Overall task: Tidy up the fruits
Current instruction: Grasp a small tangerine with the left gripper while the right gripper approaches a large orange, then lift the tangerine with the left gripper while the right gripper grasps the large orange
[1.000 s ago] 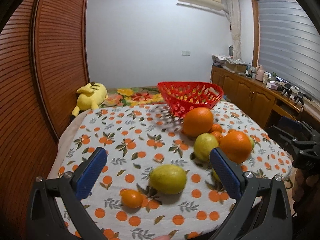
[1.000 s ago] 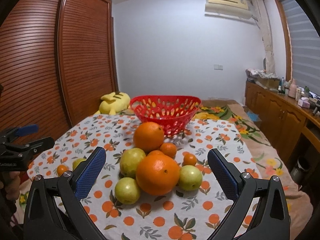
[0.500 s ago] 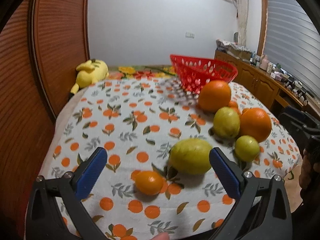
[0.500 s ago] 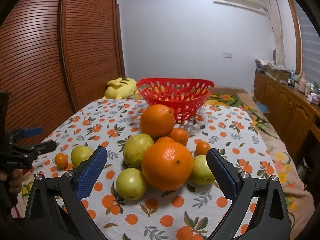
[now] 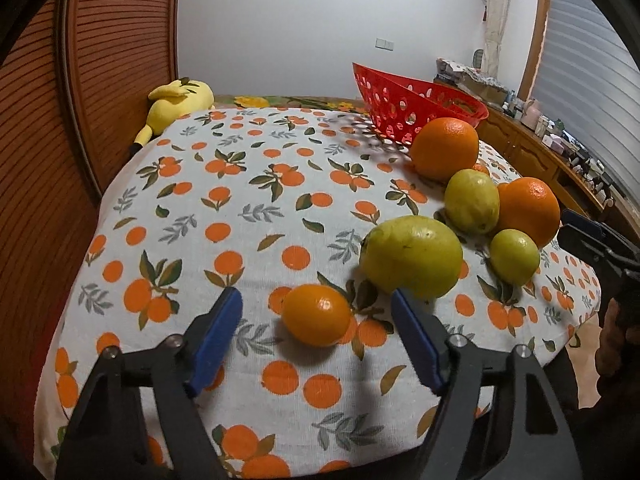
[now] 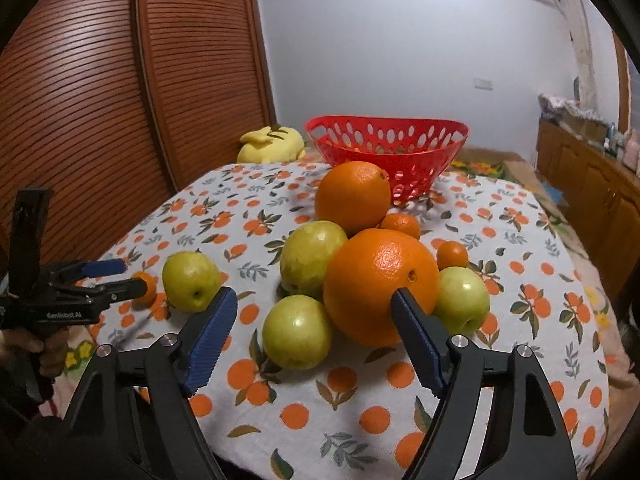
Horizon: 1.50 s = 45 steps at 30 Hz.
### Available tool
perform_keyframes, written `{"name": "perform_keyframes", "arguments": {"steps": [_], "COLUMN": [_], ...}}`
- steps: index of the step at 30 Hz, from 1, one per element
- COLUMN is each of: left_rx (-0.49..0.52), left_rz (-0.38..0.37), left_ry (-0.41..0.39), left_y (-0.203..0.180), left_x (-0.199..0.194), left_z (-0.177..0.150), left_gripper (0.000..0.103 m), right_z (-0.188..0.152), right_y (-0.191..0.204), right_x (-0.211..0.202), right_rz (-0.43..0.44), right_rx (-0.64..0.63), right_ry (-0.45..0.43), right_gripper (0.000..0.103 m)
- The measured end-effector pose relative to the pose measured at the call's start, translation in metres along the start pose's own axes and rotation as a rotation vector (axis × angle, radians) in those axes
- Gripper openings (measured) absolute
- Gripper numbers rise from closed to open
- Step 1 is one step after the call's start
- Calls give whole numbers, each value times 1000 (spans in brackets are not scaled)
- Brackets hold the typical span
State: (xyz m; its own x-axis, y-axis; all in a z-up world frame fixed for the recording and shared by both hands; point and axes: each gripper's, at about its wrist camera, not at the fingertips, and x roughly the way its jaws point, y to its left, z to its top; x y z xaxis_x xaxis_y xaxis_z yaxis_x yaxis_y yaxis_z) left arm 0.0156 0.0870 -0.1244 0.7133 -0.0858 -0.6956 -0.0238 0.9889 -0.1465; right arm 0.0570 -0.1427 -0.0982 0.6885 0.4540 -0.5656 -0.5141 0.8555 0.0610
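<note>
Having narrowed since a second ago, the empty left gripper (image 5: 316, 312) now brackets the near tangerine (image 5: 317, 315), apparently poised to grasp; the right gripper (image 6: 314, 316) hangs open, empty.

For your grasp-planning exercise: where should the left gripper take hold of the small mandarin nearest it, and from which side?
Grip the mandarin across its widest middle, coming straight in from the near table edge. It is round, lies alone on the cloth, and sits between the open left gripper's pads already. The pear behind leaves its sides free.
</note>
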Motion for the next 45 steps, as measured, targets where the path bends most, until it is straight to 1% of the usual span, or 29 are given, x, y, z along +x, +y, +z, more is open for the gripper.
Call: {"name": "perform_keyframes", "arguments": {"steps": [2,7,10,12,15,21,24,28,32,34,38,41,42,45], "left_rx": [-3,-16,-28,-35,-31,-34,-38,-37,-33,-28,-20,-14,-12,-2], "left_rz": [-7,-1,3,-14,-19,-14,-11,-11,-18,-22,-30,-37,-40,-47], "left_ry": [6,22,35,37,35,32,28,15,-2,-14,-39,-56,-62,-76], "left_y": [0,4,7,8,6,4,3,2,0,-3,-7,-10,-11,-15], "left_x": [2,8,12,14,16,17,17,14,6,2,-7,-13,-15,-20], "left_z": [-1,-5,-7,-8,-8,-7,-6,-5,-2,0,6,11,13,19], "left_gripper": [68,53,48,45,37,36,35,36,36,35,35,36,36,36], "right_z": [0,-1,-2,-1,1,12,16,18,19,19,17,16,16,17], "right_y": [0,2,5,3,-2,-17,-24,-30,-34,-36,-37,-32,-31,-33], "right_x": [-3,-4,-3,-4,-5,-3,3,12,26,34,51,55,55,54], "right_rz": [10,29,9,-1,-24,-82,-87,-81,-66,-65,-56,-72,-82,-75], "right_rx": [2,-1,-20,-15,-12,-19,-16,-11,-11,-21,-40,-84,-93,-106], "right_ry": [-10,-3,2,-1,-10,-30,-19,9,57,85,137,144,143,145], "right_gripper": [76,71,70,70,71,77,79,83,84,87,88,89,86,84]}}
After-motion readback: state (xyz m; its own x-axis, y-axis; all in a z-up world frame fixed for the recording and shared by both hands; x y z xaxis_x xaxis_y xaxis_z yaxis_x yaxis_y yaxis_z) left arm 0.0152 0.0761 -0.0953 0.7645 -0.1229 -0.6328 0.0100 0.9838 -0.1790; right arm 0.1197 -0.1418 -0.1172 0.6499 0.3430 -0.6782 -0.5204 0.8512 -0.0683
